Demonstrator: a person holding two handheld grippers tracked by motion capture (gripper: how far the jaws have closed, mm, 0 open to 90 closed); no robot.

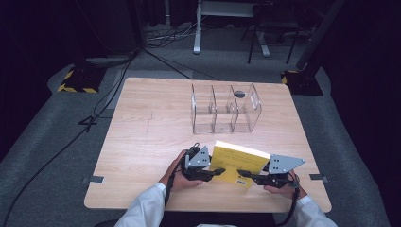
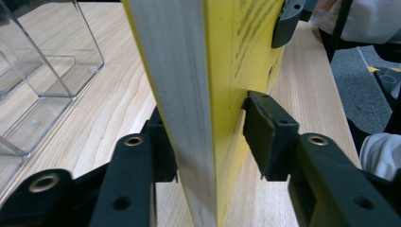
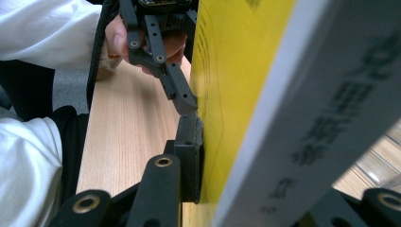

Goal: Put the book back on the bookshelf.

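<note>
Closest to my left gripper's camera, the two black jaws straddle the yellow book (image 2: 236, 71), which stands on edge with its pale page block facing the lens; the jaw on the page-block side sits against the book, while the pad (image 2: 265, 135) on the cover side stands a little off the yellow cover, so I read this left gripper (image 1: 218, 171) as loosened, with the book between its jaws but not pinched. From the right gripper's camera I see one pad (image 3: 190, 156) pressed flat against the yellow cover, with the grey spine and its printed characters running up the other side; the far jaw is barely visible at the bottom corner, yet the book fills the gap, so I take the right gripper (image 1: 242, 174) to be clamped on it. In the high view, the book stands tilted above the wooden table (image 1: 142, 142) near the person's edge, held between both grippers, its barcode corner low between the jaw tips. Both hands come in from white sleeves (image 1: 142, 208). A clear three-compartment organizer (image 1: 224, 109) stands farther back on the table, well apart from the book, with a small dark round thing (image 1: 240, 94) in its right section.
</note>
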